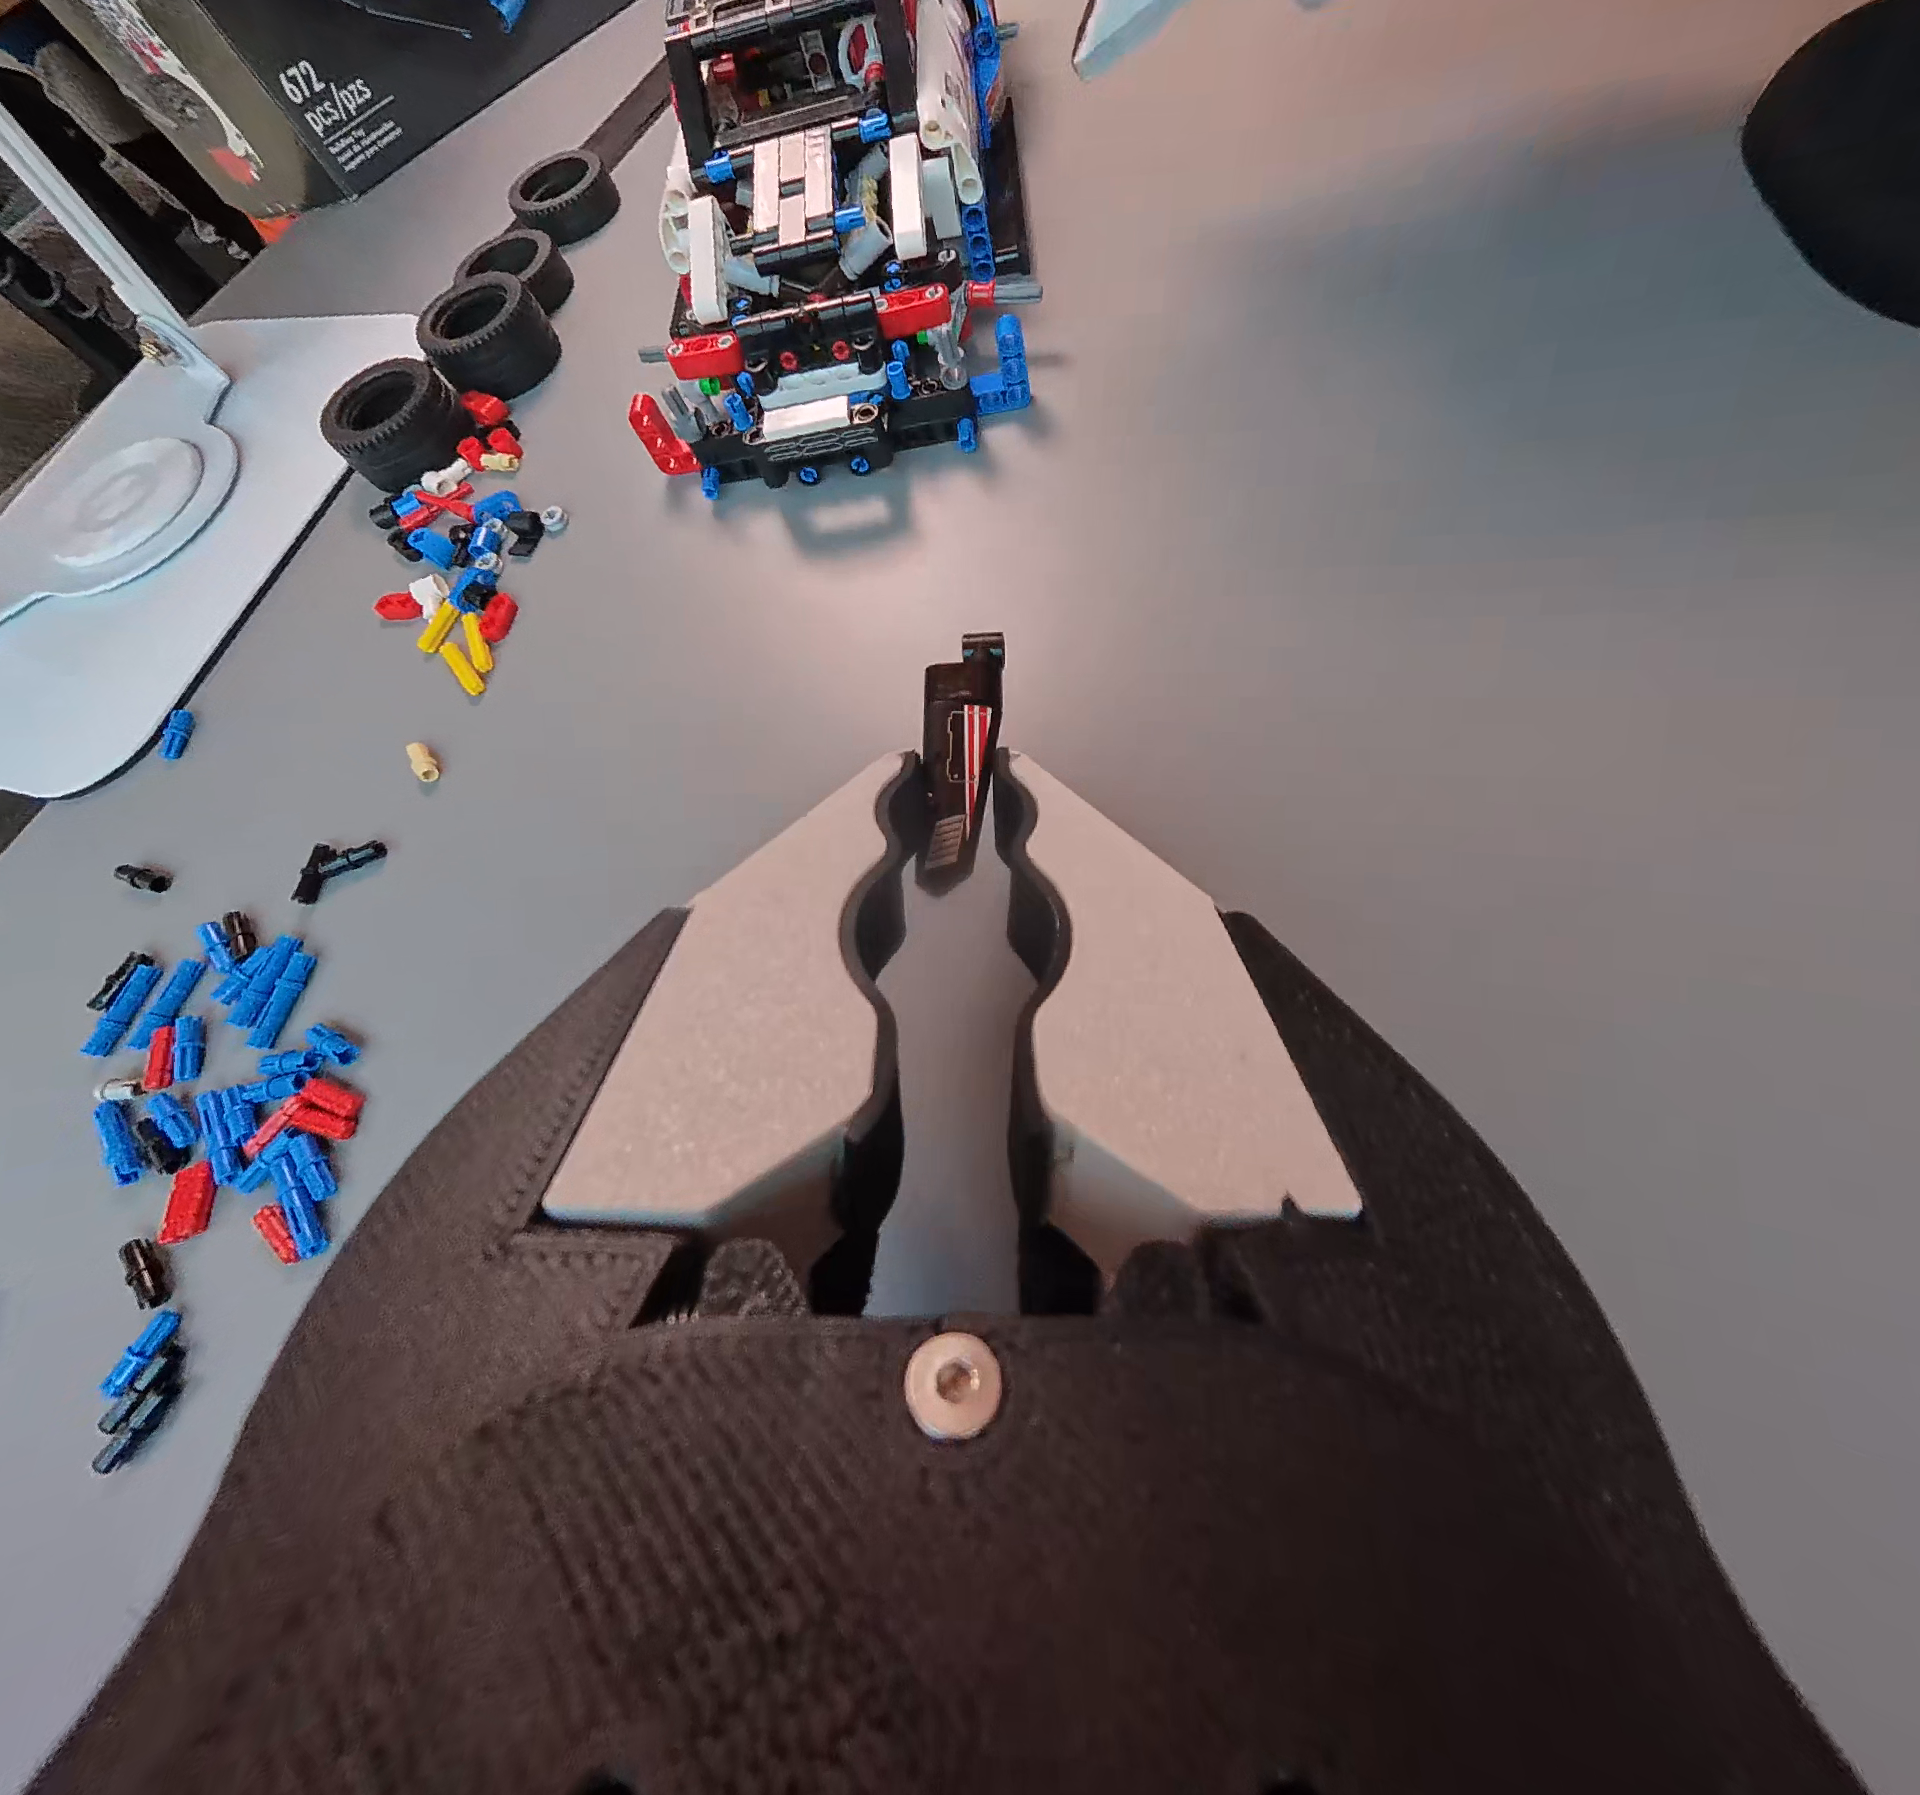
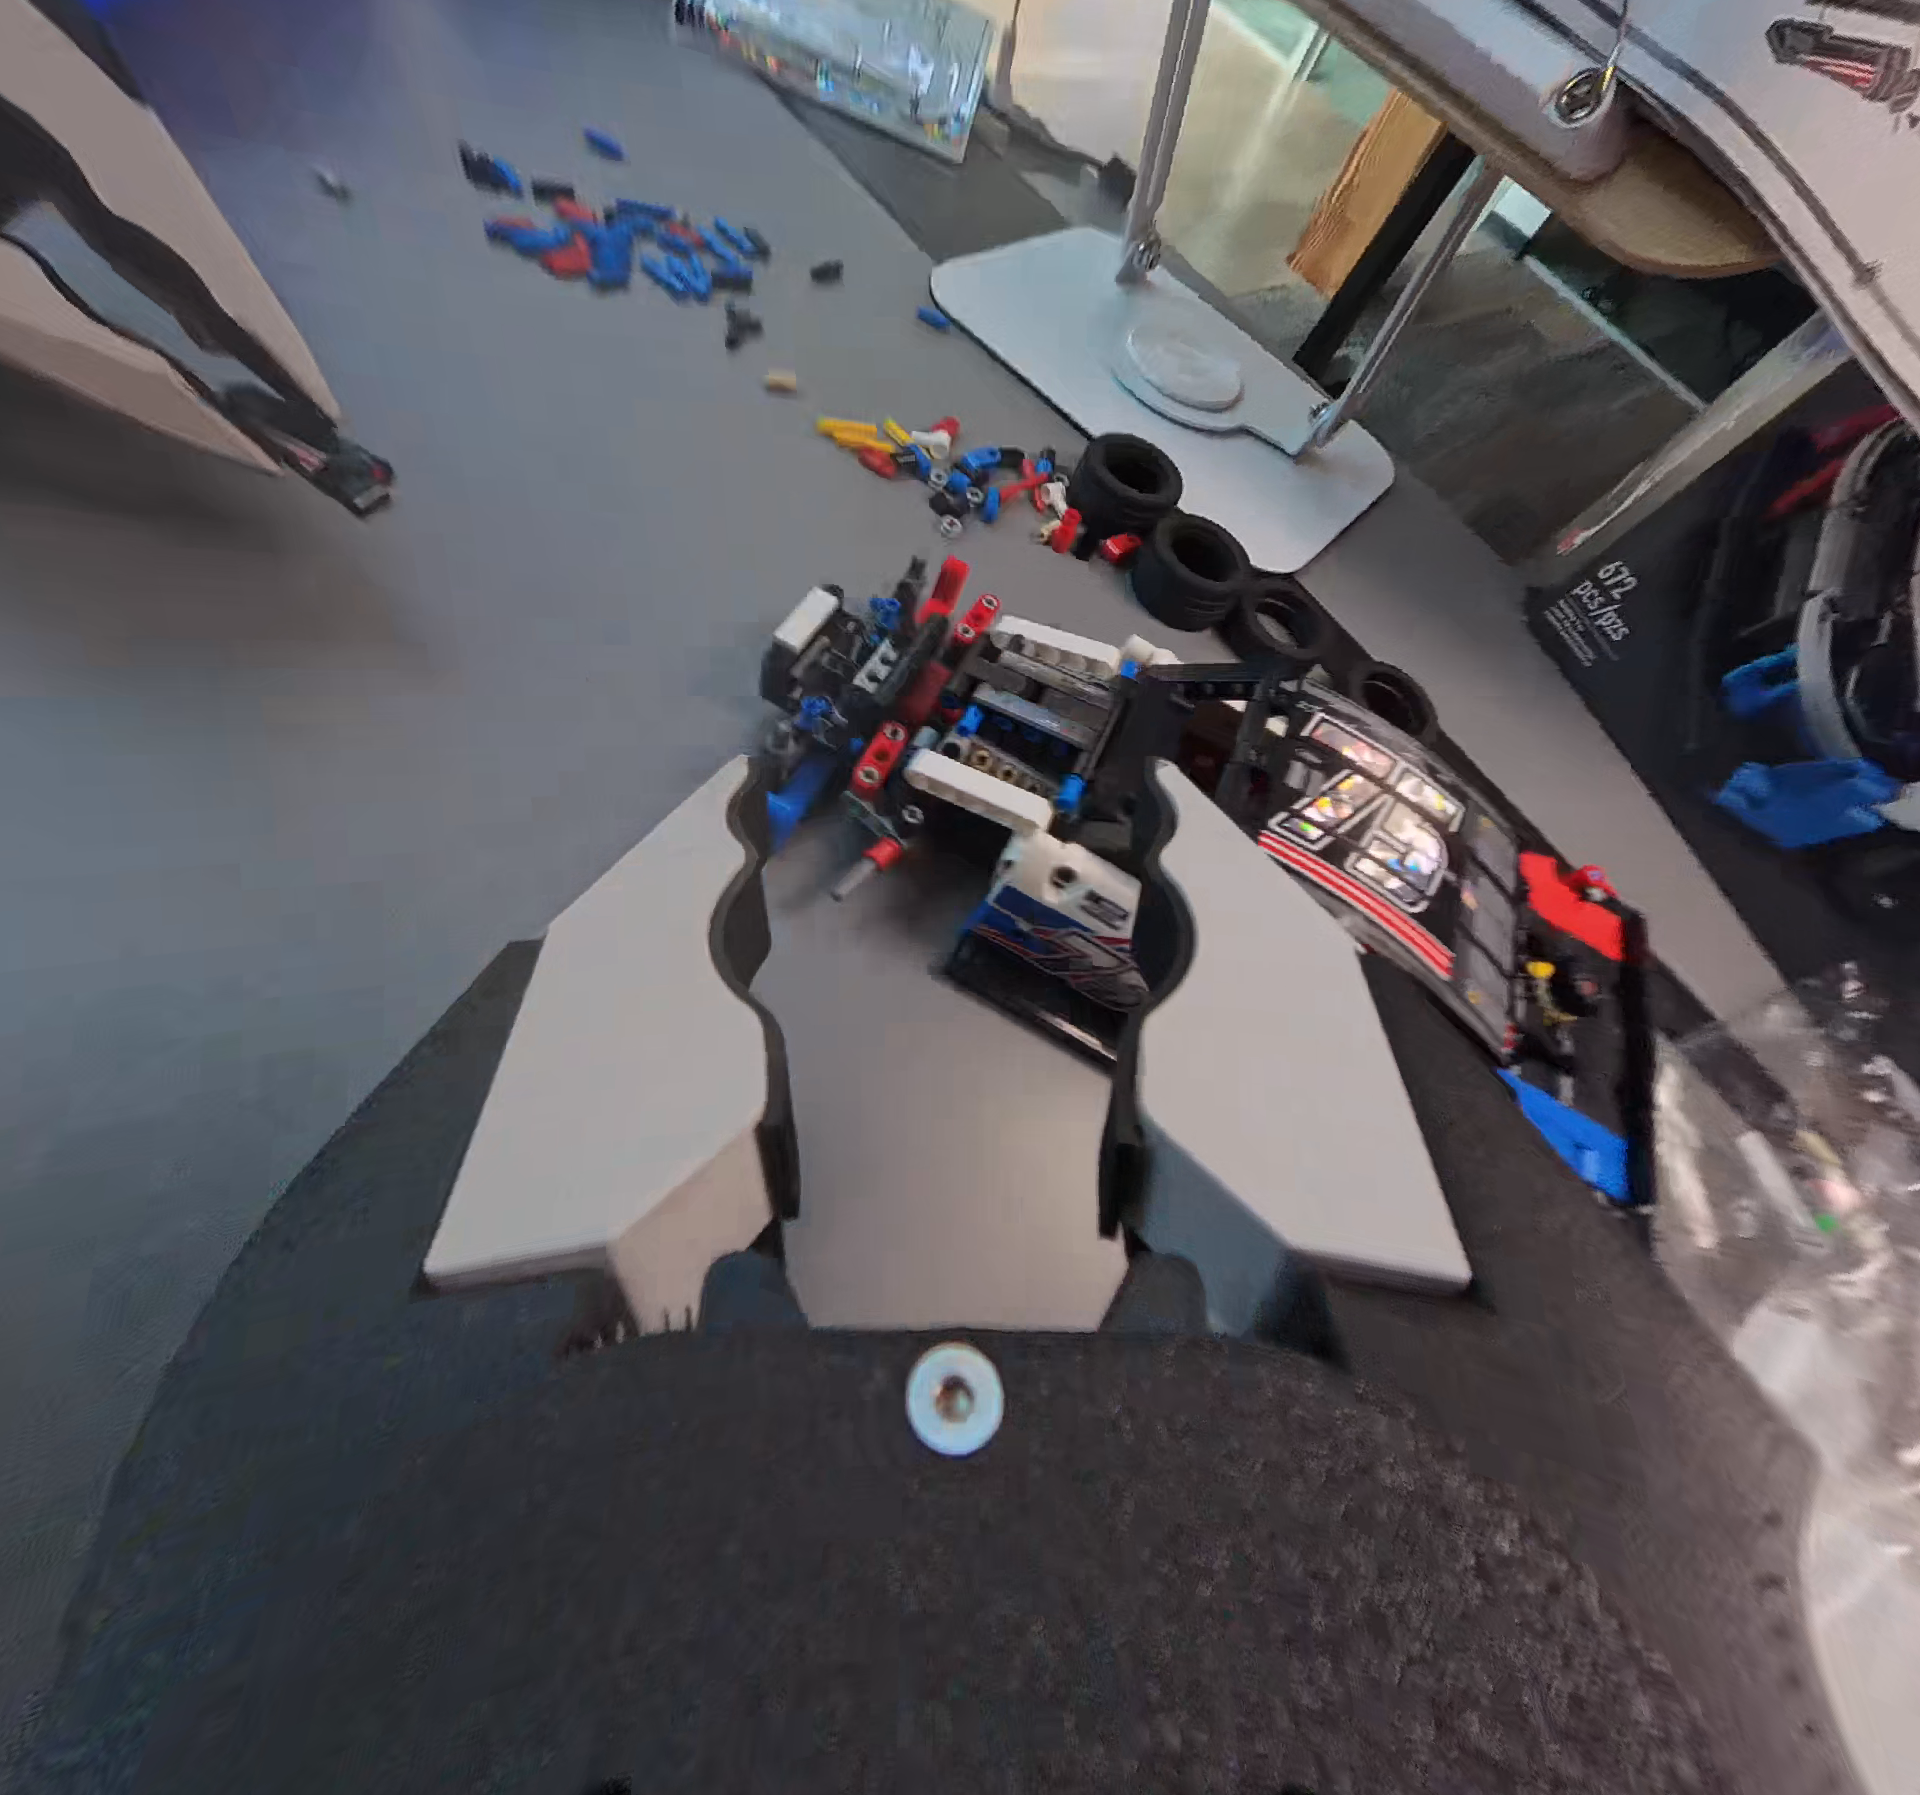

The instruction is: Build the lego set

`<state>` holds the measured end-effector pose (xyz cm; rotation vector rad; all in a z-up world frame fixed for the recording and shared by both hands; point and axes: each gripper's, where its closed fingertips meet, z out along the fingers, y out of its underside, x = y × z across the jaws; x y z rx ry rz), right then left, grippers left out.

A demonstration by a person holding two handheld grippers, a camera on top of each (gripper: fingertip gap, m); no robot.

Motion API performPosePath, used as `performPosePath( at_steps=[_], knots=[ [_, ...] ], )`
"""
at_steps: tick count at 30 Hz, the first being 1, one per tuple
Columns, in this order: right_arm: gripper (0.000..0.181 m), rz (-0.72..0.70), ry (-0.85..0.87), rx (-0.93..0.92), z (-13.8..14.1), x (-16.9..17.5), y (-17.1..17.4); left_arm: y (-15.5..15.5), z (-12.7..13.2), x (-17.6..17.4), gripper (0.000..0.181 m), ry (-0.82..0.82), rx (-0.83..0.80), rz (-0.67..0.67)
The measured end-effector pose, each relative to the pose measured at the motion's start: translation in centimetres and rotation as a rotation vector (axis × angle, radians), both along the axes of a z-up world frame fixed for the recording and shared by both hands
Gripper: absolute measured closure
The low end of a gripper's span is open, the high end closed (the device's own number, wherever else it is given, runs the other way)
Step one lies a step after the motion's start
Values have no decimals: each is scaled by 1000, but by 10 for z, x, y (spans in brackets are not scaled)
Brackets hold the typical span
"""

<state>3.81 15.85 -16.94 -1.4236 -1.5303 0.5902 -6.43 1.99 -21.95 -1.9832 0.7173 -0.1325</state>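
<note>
Here the left gripper (image 1: pixel 961 758) has its jaws clamped on a black panel (image 1: pixel 961 769), long axis pointing ahead at the car (image 1: pixel 831 218); the right gripper (image 2: pixel 951 789), jaws apart, hovers nearer the car.

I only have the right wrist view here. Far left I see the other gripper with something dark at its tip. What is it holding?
Observer: The left gripper is shut on a slim black panel piece with a red and white stripe, held upright.
Operator: Is my gripper near it?
Observer: No. The right gripper is open, facing the car model side-on.
Operator: Anything between the panel and the car?
Observer: Only bare grey table; the car's front bumper faces the left gripper.
</note>
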Motion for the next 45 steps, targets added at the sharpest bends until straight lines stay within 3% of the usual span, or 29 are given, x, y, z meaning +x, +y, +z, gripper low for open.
performPosePath(
  at_steps=[1,8,14,17,21,30,39,42,45],
  knots=[
    [105,49,-92,65,-1,3,12,0,0,0,170,7,4,-1],
    [76,331,-746,309,-24,12,103,2,0,2,170,0,31,-1],
    [66,534,-957,186,-58,-1,103,5,2,2,170,9,78,16],
    [78,621,-994,210,-59,-7,95,6,4,0,170,10,101,20],
    [81,702,-1006,245,-60,-12,65,9,6,-3,170,-42,103,33],
    [81,896,-964,310,-60,-13,-39,9,31,-7,170,-148,191,63],
    [81,819,-926,282,-57,-21,-54,0,42,11,170,-126,229,19],
    [82,773,-813,216,-33,-29,-65,-3,45,19,170,-112,241,-2],
    [91,718,-561,105,9,-41,-85,-6,49,26,170,-106,258,-21]
  ],
)
